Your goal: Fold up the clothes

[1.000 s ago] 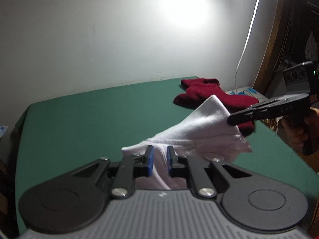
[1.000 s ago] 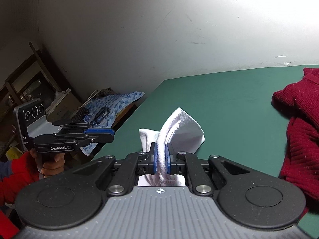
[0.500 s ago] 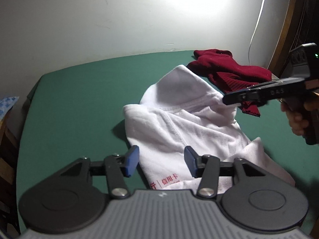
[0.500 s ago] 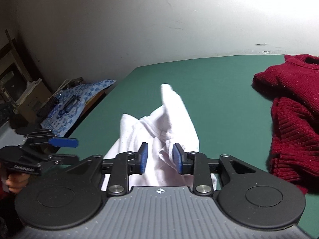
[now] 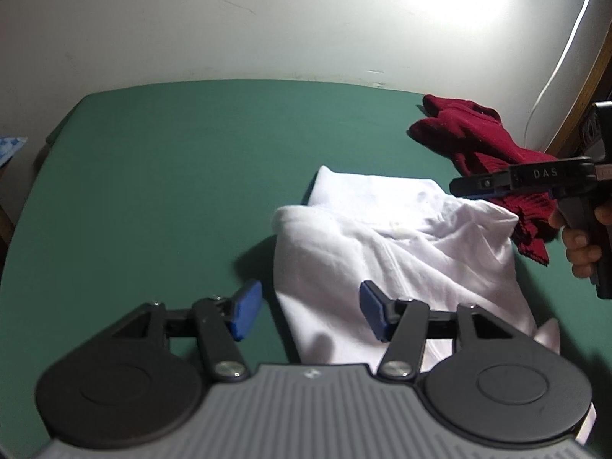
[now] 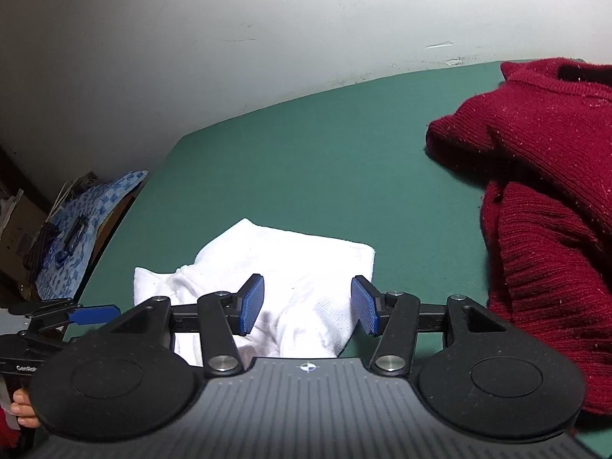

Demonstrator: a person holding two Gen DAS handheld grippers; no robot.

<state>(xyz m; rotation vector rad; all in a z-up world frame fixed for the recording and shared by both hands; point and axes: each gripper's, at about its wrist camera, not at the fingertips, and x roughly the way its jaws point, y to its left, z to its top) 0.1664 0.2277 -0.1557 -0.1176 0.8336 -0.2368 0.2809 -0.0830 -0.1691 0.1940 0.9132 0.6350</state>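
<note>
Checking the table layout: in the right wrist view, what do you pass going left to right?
Blue patterned cloth → left gripper → white folded garment → dark red knitted sweater.

"DAS" on right gripper (image 5: 474, 187) | "GenRob", cut off, on left gripper (image 6: 95, 313)

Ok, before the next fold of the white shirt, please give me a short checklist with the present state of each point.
1. Left gripper free of cloth: ok, opening, fingers not pressing.
2. Right gripper free: ok, opening too.
3. White cotton shirt lies on green table: ok.
4. Shirt lies flat: not ok, wrinkled.
5. Dark red knitted sweater clear of the shirt: cannot tell.
</note>
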